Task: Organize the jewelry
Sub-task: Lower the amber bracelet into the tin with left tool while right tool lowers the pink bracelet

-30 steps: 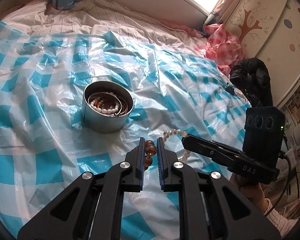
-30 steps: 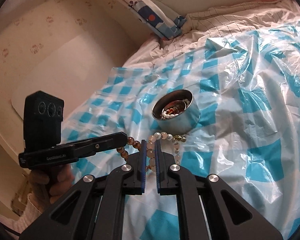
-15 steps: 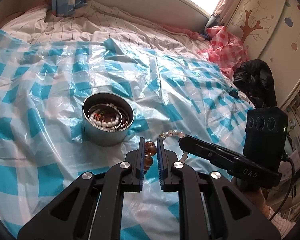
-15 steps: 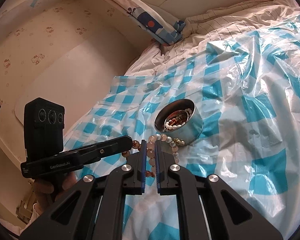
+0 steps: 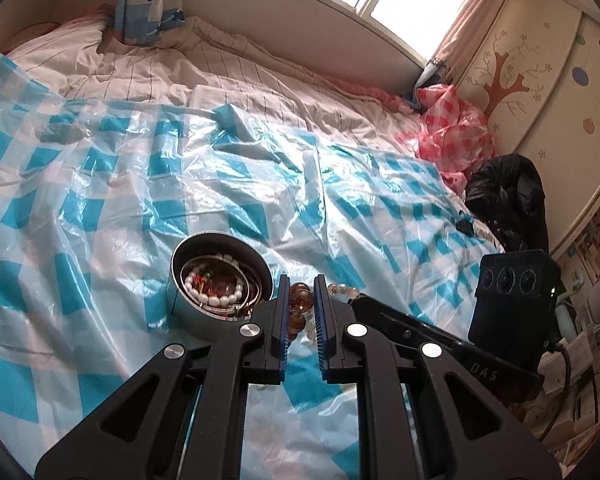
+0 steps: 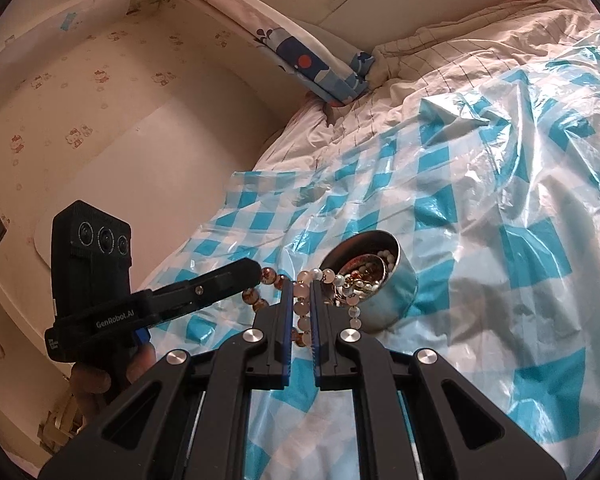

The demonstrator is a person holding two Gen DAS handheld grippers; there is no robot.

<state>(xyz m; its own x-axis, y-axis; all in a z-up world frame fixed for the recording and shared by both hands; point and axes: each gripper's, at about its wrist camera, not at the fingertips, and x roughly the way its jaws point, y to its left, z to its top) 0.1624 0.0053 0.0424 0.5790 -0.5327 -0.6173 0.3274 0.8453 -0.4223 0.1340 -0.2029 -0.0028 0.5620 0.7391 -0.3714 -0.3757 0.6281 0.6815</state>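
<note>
Two bracelets hang between us: our left gripper [image 5: 301, 303] is clamped on the amber bead bracelet [image 5: 300, 300], our right gripper [image 6: 299, 304] on the pale bead bracelet [image 6: 302, 294], and the strands look linked. Only our right view shows the pale strand draping against the rim of the metal tin [image 6: 384, 276]; only our left view looks down into the tin [image 5: 216, 280], where a white bead ring lies coiled. Checked plastic sheet [image 5: 100, 184] spreads wide and bare beyond the tin, while the bed's edge meets the wall [image 6: 120, 160] close beside our left hand [image 6: 96, 376].
</note>
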